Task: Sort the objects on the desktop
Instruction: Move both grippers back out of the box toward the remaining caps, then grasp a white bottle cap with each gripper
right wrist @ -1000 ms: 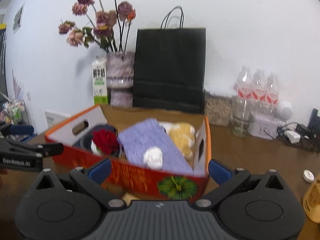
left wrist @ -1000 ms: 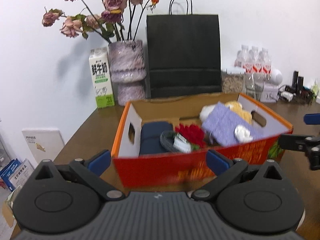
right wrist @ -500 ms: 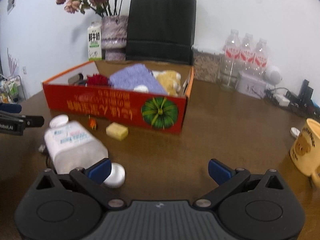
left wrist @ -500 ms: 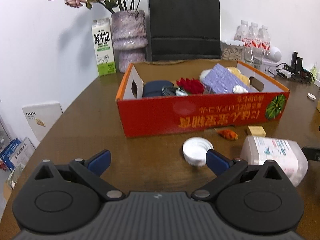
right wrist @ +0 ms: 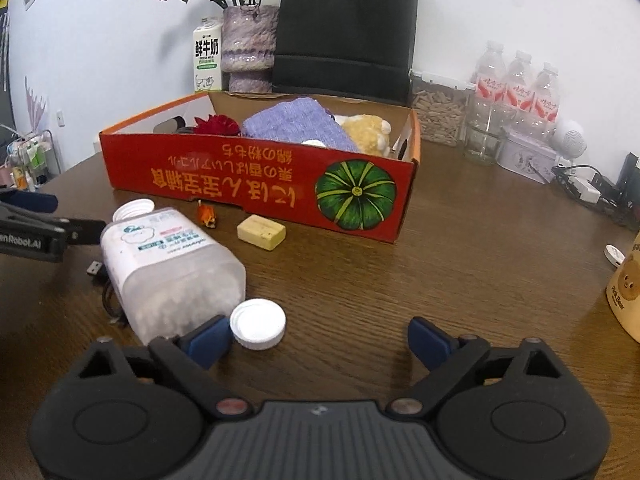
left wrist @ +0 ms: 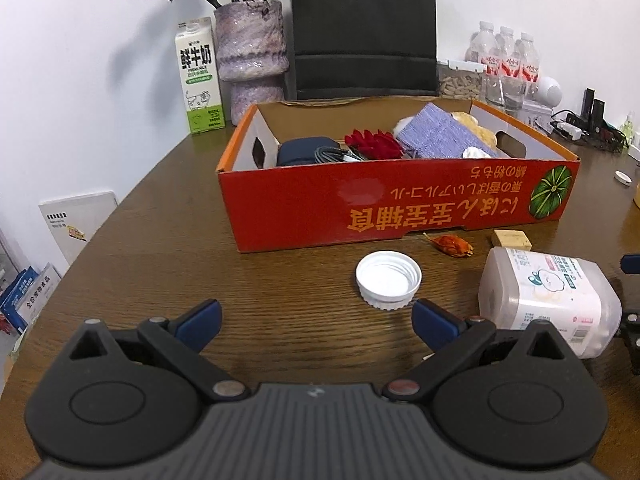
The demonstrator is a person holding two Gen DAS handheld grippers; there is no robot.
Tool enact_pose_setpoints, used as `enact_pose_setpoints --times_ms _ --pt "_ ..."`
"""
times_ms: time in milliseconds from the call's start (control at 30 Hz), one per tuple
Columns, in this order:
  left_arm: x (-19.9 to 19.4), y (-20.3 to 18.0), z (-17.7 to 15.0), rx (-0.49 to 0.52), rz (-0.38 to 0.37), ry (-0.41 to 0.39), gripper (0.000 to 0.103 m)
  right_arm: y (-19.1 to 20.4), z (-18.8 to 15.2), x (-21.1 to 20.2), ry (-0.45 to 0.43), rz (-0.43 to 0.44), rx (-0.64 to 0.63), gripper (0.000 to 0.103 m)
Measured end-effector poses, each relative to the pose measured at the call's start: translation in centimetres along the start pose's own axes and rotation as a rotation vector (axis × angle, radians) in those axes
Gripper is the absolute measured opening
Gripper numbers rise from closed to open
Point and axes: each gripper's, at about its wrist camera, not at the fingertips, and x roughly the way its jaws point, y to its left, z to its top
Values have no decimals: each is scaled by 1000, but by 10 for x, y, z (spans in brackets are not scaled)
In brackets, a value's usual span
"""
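A red cardboard box (left wrist: 396, 204) (right wrist: 256, 184) stands on the brown table and holds a purple cloth (left wrist: 440, 136), a red flower (left wrist: 374, 144), a dark pouch and a plush toy (right wrist: 368, 132). In front of it lie a clear plastic jar (left wrist: 548, 300) (right wrist: 168, 268) on its side, a white lid (left wrist: 388, 279) (right wrist: 258, 323), a yellow block (left wrist: 512, 239) (right wrist: 261, 232) and a small orange piece (left wrist: 452, 244) (right wrist: 207, 215). My left gripper (left wrist: 316, 320) is open and empty, just short of the lid. My right gripper (right wrist: 320, 340) is open and empty, its left finger beside the lid and jar.
A milk carton (left wrist: 199, 76), a vase of dried flowers (left wrist: 252, 56), a black paper bag (left wrist: 364, 28) and water bottles (left wrist: 504, 56) line the wall. A yellow mug (right wrist: 626, 288) stands at the right. A black cable (right wrist: 106, 288) lies by the jar.
Both grippers have pulled back from over the box and lowered towards the table. The jar, lid, block and orange piece in front of the box have come into view.
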Motion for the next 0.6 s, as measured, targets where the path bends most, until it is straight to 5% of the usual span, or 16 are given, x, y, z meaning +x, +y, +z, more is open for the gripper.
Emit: enact_pose_setpoints --times_ms 333,600 --pt "25 -11 10 11 -25 25 102 -3 5 8 -36 37 38 61" --pt "31 -10 13 -23 -40 28 72 2 5 6 -50 60 32 35"
